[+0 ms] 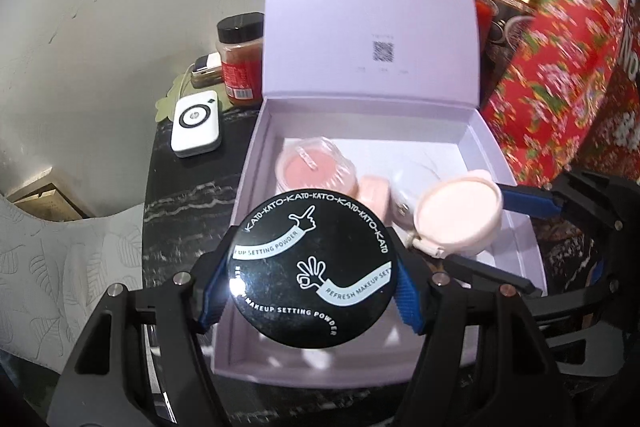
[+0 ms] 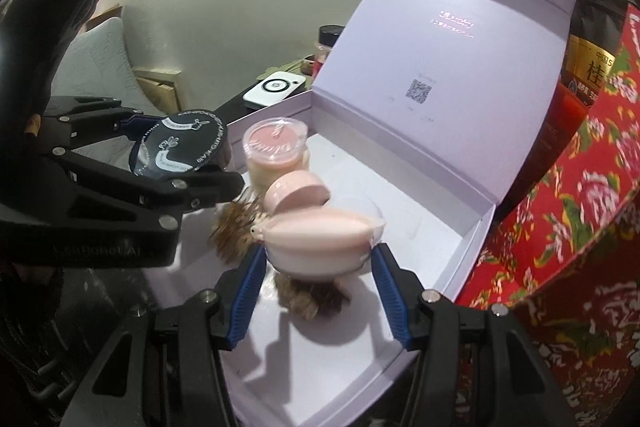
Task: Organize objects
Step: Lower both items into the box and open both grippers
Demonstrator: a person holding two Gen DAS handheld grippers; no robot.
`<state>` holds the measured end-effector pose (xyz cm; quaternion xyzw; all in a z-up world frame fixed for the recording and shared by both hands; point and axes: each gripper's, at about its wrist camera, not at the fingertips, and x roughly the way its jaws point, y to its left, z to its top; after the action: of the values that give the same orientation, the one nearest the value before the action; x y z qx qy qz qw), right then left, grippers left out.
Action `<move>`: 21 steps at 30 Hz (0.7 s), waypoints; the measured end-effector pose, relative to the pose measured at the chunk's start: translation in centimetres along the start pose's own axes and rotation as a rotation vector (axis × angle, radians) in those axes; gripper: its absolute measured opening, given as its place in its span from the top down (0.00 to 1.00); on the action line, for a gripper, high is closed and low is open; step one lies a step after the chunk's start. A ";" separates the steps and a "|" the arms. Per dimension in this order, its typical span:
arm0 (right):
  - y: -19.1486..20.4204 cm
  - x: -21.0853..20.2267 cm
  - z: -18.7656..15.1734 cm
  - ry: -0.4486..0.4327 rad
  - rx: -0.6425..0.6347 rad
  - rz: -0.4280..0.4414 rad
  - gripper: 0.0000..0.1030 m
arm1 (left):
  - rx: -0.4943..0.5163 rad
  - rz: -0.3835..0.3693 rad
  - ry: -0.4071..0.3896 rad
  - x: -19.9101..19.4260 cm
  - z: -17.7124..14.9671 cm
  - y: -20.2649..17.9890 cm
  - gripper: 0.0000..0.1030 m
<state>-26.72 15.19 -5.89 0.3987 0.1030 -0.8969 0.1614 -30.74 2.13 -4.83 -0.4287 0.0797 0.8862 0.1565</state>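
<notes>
Resting between left gripper (image 1: 308,287) pads: powder compact (image 1: 312,267)

Your grippers (image 1: 312,283) (image 2: 318,291) are black, with ribbed blue pads (image 2: 245,301), silver screws (image 2: 207,295) and faint grey lettering.

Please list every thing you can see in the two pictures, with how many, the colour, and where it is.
box: 1, lilac, on the dark table, lid up
powder compact: 1, black with white print, held over the box's front left corner
pink compact: 1, pale pink, over the box floor between the right fingers
pink jar: 1, pink with clear lid, back left of the box
small pot: 1, pink, tilted, in front of the jar
spice jar: 1, red with black cap, left of the lid
power bank: 1, white, on the table left of the box
floral cloth: 1, red, right of the box
left hand-held gripper: 1, black with blue pads, shut
right hand-held gripper: 1, black with blue pads, grip unclear
</notes>
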 end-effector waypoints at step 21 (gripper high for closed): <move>-0.4 2.1 2.2 -0.098 -0.004 -0.111 0.52 | -0.013 -0.023 -0.042 2.3 4.1 0.8 0.35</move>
<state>-29.72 14.44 -6.00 0.3475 0.1187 -0.9227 0.1171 -35.43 2.98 -4.10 -0.4118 0.0658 0.8937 0.1656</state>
